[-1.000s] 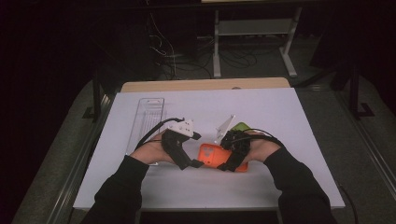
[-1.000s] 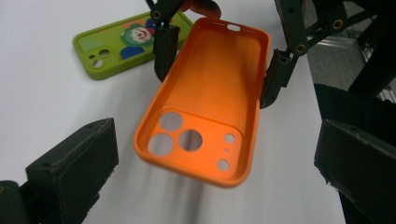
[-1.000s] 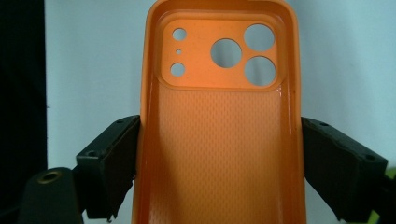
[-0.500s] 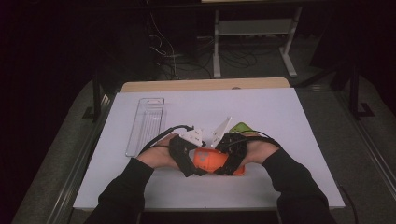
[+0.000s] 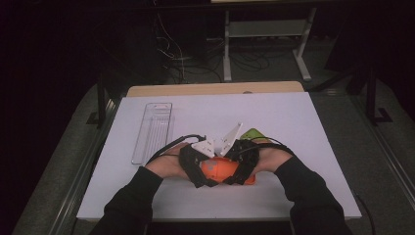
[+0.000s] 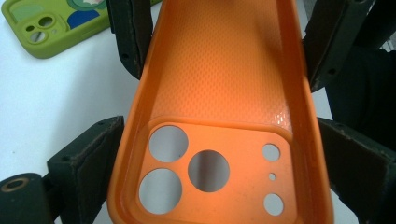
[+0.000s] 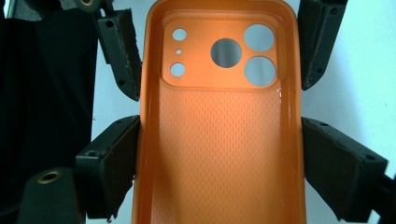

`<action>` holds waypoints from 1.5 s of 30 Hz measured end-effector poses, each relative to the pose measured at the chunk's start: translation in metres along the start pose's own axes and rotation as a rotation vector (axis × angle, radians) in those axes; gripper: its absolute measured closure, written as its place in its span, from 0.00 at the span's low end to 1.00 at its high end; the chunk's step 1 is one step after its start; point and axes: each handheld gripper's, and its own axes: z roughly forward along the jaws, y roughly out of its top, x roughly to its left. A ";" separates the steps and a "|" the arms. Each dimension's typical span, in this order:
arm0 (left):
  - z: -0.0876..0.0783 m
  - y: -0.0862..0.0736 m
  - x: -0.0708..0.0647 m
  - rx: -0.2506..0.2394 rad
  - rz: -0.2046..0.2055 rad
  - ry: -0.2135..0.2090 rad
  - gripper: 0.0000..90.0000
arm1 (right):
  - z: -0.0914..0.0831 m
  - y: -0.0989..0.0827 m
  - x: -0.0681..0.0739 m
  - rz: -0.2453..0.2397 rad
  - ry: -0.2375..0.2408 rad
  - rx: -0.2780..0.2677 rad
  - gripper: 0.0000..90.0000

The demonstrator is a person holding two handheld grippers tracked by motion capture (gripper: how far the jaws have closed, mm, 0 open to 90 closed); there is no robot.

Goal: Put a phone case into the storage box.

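An orange phone case (image 5: 221, 169) with camera cut-outs is held just above the table's front middle, its hollow side toward both cameras. My left gripper (image 5: 199, 172) has the camera end of the orange case (image 6: 219, 116) between its pads; its jaws have just been closing and both pads (image 6: 88, 156) now touch the case's long sides. From the opposite end, my right gripper (image 5: 241, 169) is shut across the plain end of the case (image 7: 219, 140), its pads (image 7: 114, 158) pressed on both sides.
A green phone case (image 5: 253, 133) lies flat on the white table board (image 5: 303, 127) just behind the hands; the green case (image 6: 46, 23) also shows beside the left jaws. A clear plastic tray (image 5: 152, 131) stands at the back left. Cables trail from both grippers.
My left gripper has moved right, from apart to the orange case's free end, and closed around it. The right gripper kept its hold and barely shifted.
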 end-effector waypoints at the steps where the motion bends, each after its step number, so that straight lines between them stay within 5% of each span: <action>1: 0.000 0.000 0.000 0.000 0.000 -0.001 0.07 | 0.000 0.000 0.000 0.000 0.001 0.001 0.17; 14: 0.002 -0.001 -0.002 -0.016 -0.011 -0.025 0.15 | 0.000 0.001 0.001 -0.008 0.012 -0.004 0.17; 15: 0.001 -0.001 0.000 0.004 0.017 -0.018 0.15 | 0.000 0.001 0.001 -0.006 0.013 -0.003 0.16; 26: 0.000 -0.003 0.001 -0.034 -0.031 -0.044 0.17 | 0.000 -0.002 0.000 0.014 0.016 -0.017 0.14; 31: -0.004 -0.004 0.003 -0.040 -0.046 -0.019 0.17 | -0.005 -0.006 -0.003 0.050 0.024 -0.081 0.07; 45: -0.010 -0.013 0.009 -0.078 -0.147 0.101 0.17 | -0.037 -0.039 -0.015 0.252 -0.141 -0.201 0.05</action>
